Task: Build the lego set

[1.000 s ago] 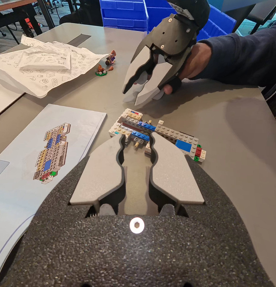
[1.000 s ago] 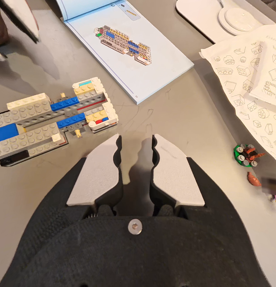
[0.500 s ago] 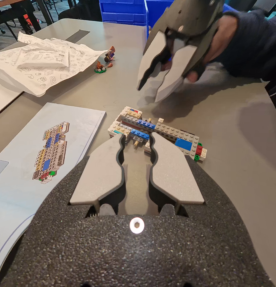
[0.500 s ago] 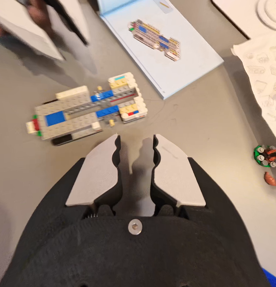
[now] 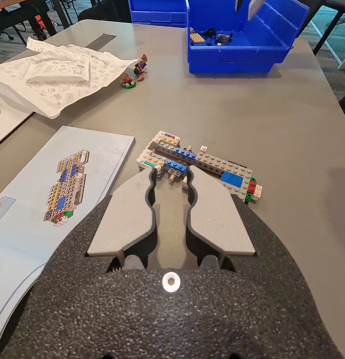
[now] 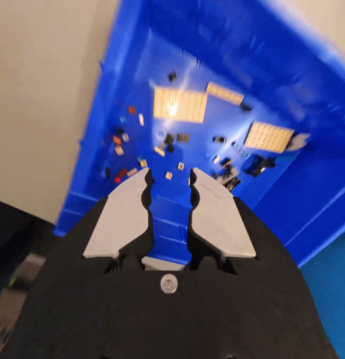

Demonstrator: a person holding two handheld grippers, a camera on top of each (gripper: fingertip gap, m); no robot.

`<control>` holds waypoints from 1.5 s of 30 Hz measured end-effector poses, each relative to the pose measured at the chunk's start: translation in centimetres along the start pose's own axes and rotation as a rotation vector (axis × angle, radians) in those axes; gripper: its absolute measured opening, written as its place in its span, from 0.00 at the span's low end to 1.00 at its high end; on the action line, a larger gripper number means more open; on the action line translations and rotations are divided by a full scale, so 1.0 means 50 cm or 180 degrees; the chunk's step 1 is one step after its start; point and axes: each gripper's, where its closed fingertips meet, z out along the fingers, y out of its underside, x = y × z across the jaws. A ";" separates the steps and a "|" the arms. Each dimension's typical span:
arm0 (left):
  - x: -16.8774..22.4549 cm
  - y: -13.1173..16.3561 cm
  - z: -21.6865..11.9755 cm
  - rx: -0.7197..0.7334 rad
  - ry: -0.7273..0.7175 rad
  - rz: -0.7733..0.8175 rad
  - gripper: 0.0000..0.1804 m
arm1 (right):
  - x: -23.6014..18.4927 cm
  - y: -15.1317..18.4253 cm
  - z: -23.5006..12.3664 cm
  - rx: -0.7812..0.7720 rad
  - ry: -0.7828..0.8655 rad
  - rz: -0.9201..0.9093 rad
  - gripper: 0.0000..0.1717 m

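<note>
A long brick model (image 5: pixel 196 161) in grey, blue, tan and white lies on the grey table (image 5: pixel 226 116). My left gripper (image 5: pixel 170 170) is open and hangs at the model's near edge. A small grey brick with a tan pin (image 5: pixel 174 172) shows between its fingertips, and no pad presses on it. My right gripper (image 6: pixel 169 171) is open and empty, high above a blue bin (image 6: pixel 129 48). The bin holds tan plates (image 6: pixel 179 104) and several small loose bricks, all blurred. The right gripper's fingertips (image 5: pixel 245 7) show at the top edge of the left wrist view.
An open instruction booklet (image 5: pixel 70 174) lies left of the model. A printed white paper bag (image 5: pixel 57 73) lies at the far left, with small figure parts (image 5: pixel 129 81) beside it. The blue bin (image 5: pixel 235 56) stands at the far right of the table, with more blue bins behind it. Across from one pair of fingers to the other is roughly 40 cm.
My right gripper has risen from just beyond the model and swung over the blue bin, still open and empty. My left gripper has stayed at the model's near edge.
</note>
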 end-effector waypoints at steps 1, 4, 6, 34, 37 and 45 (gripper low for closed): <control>0.000 0.000 0.000 -0.0001 -0.0007 0.0009 0.16 | 0.005 0.029 0.024 -0.0240 -0.0092 -0.0037 0.22; 0.000 0.000 -0.001 -0.0001 -0.0024 0.0011 0.16 | 0.011 0.078 0.075 -0.0696 -0.0322 -0.0100 0.18; -0.001 0.000 -0.002 0.0004 -0.0030 -0.0008 0.16 | 0.012 0.091 0.096 -0.0825 -0.0426 -0.0077 0.18; 0.007 0.007 0.004 -0.0092 -0.0016 0.0077 0.16 | -0.022 0.045 0.099 -0.0634 -0.0517 -0.0463 0.05; 0.006 0.008 0.005 -0.0107 -0.0009 0.0068 0.16 | -0.037 0.046 0.107 -0.0694 -0.0555 -0.0650 0.12; 0.005 0.008 0.004 -0.0097 -0.0026 0.0069 0.16 | -0.045 0.055 0.135 -0.0866 -0.0545 -0.0788 0.00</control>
